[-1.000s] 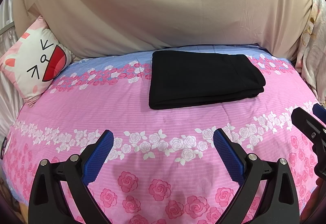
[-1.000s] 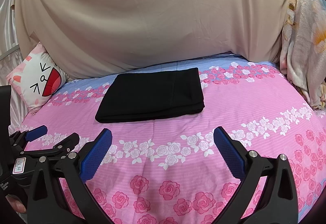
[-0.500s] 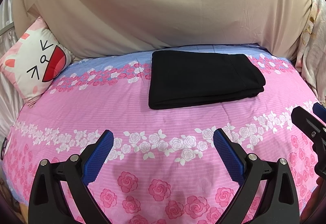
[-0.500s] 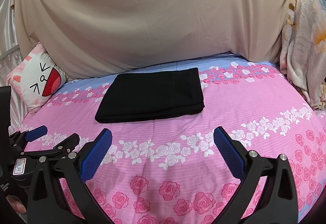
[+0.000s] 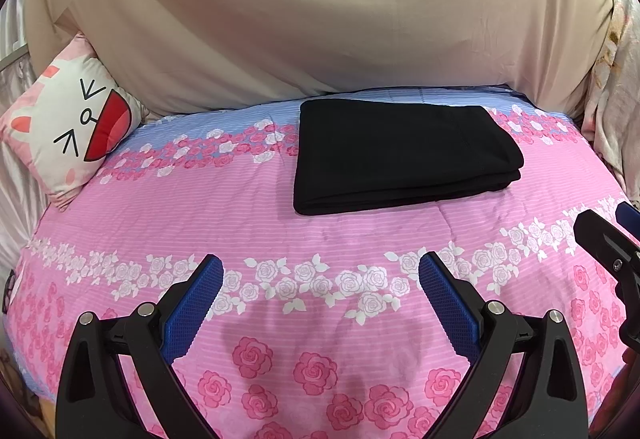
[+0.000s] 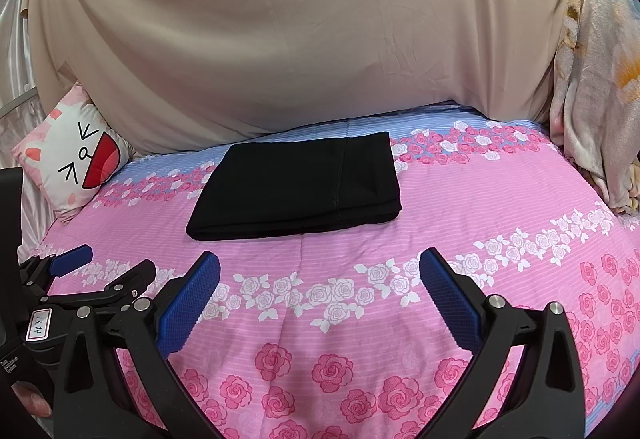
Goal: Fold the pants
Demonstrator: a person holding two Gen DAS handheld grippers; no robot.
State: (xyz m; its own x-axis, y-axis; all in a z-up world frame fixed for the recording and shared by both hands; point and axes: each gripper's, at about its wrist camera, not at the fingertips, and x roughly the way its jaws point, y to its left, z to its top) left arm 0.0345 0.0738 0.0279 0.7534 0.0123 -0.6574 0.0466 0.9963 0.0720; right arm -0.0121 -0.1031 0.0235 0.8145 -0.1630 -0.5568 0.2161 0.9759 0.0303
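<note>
Nothing is shifting since earlier: pants are lying folded at frame center, while left gripper and right gripper are hovering spread, empty; holding clear is keeping the stack neat.

White sticker on left hand-held gripper reads "13.14". Small print below it, too blurred to read.

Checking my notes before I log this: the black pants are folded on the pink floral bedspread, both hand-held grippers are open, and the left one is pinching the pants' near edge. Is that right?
Not quite. The left hand-held gripper is pinching nothing; it is open, short of the black pants, as the left wrist view shows. The pants lie folded on the pink floral bedspread, and the right hand-held gripper is open too.
</note>
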